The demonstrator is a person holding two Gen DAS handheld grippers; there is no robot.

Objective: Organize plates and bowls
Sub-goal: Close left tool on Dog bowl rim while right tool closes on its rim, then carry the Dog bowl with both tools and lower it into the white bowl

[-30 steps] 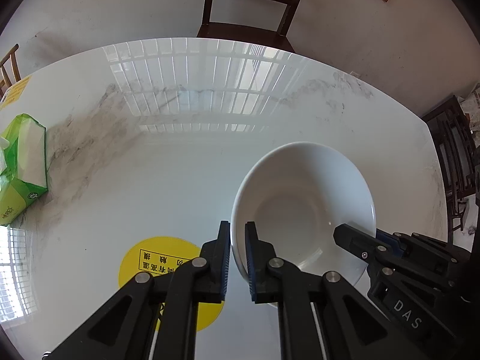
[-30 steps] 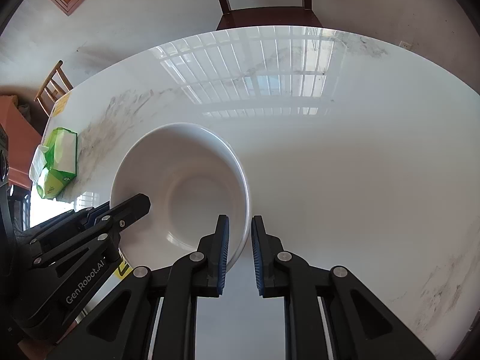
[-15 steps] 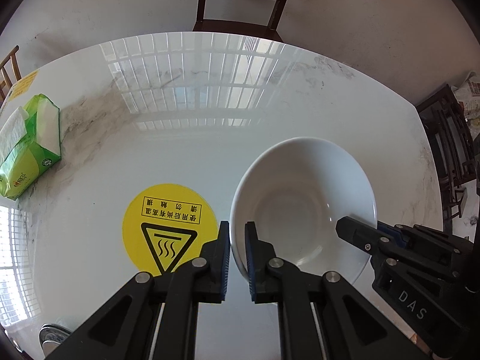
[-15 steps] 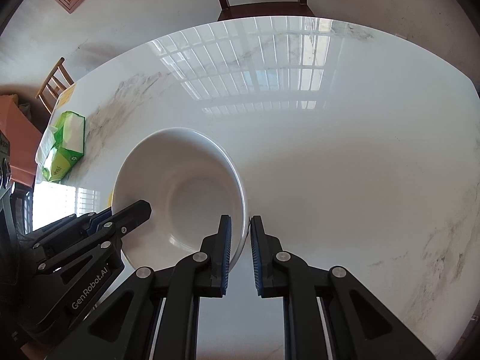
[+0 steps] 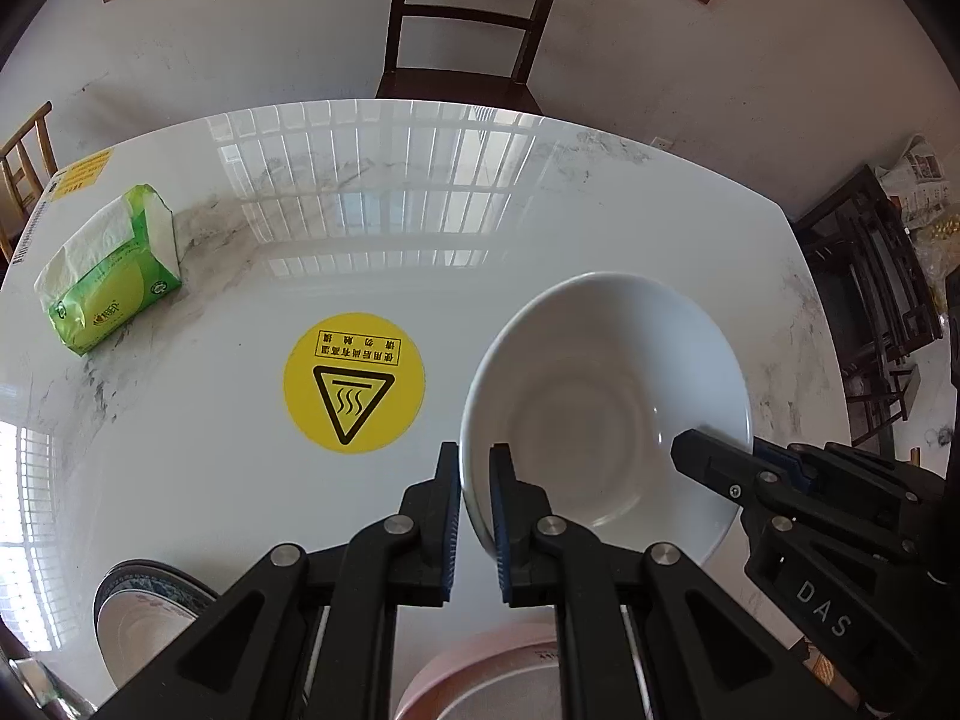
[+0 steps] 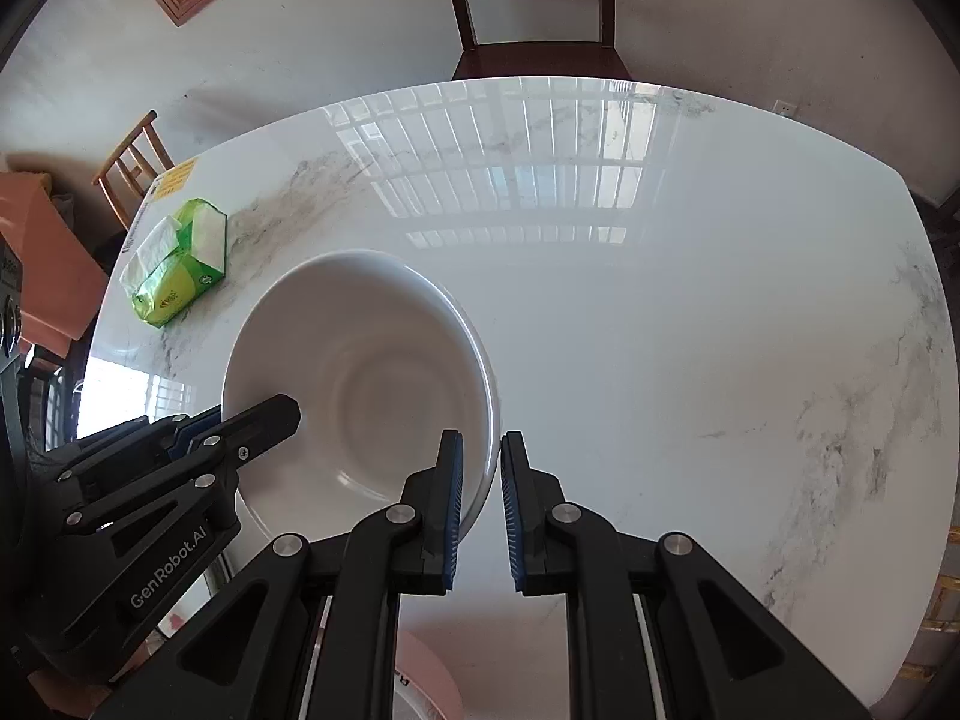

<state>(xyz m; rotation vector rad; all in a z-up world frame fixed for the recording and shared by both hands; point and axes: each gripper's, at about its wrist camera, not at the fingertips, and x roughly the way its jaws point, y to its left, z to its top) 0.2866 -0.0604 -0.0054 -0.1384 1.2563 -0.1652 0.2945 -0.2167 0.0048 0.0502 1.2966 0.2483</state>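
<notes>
The white bowl (image 5: 606,414), clamped at opposite rims by the nearly shut left gripper (image 5: 475,513) and right gripper (image 6: 480,510), had risen off the marble table (image 5: 540,228), uncovering the yellow sticker (image 5: 354,383) at its nine o'clock. That suggested carrying toward the pink dish (image 5: 480,684) at six o'clock; a tissue pack (image 5: 111,276) and chair (image 5: 468,24) lay beyond.

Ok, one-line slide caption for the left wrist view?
Left claw and right claw grip the white bowl's opposite rims above the marble table.

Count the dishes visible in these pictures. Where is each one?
3: a white bowl held up between both grippers, a patterned plate at the table's near-left edge, a pink dish nearest the camera. Others may be hidden.
</notes>
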